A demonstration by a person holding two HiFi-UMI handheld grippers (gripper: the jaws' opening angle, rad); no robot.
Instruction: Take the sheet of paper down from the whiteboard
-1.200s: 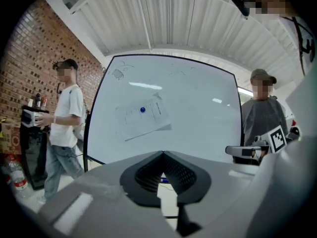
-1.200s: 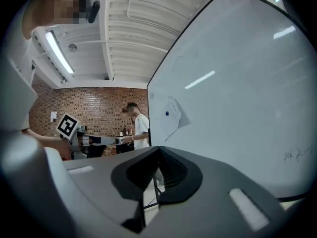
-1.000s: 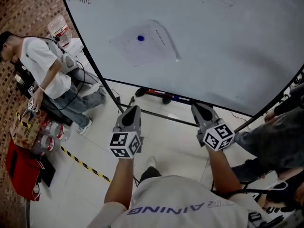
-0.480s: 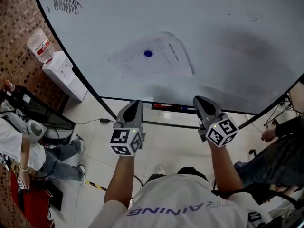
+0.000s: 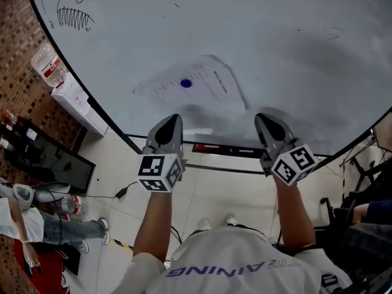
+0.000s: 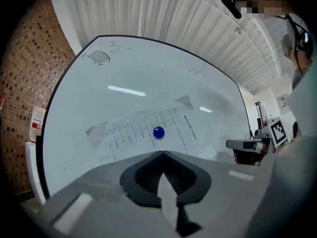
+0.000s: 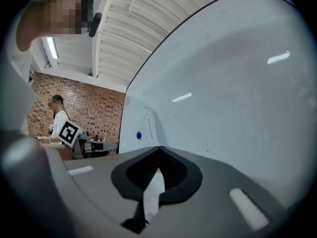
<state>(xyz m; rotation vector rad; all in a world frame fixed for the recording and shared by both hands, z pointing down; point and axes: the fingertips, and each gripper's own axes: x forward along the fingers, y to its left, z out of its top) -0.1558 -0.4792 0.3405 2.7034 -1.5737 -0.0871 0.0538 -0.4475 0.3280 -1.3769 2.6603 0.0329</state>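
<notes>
Blue magnet [image 5: 186, 83] pins paper [image 5: 164, 86] (print illegible).

Whiteboard [image 5: 294, 60], paper sheet [image 5: 214, 86] under blue magnet [image 5: 185, 83]

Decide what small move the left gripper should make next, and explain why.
Probably open the left gripper and ease it toward the magnet. That blue magnet pins the sheet to the whiteboard. The jaws are together and empty, short of the sheet and aimed just below the magnet. The right gripper is shut too.
</notes>
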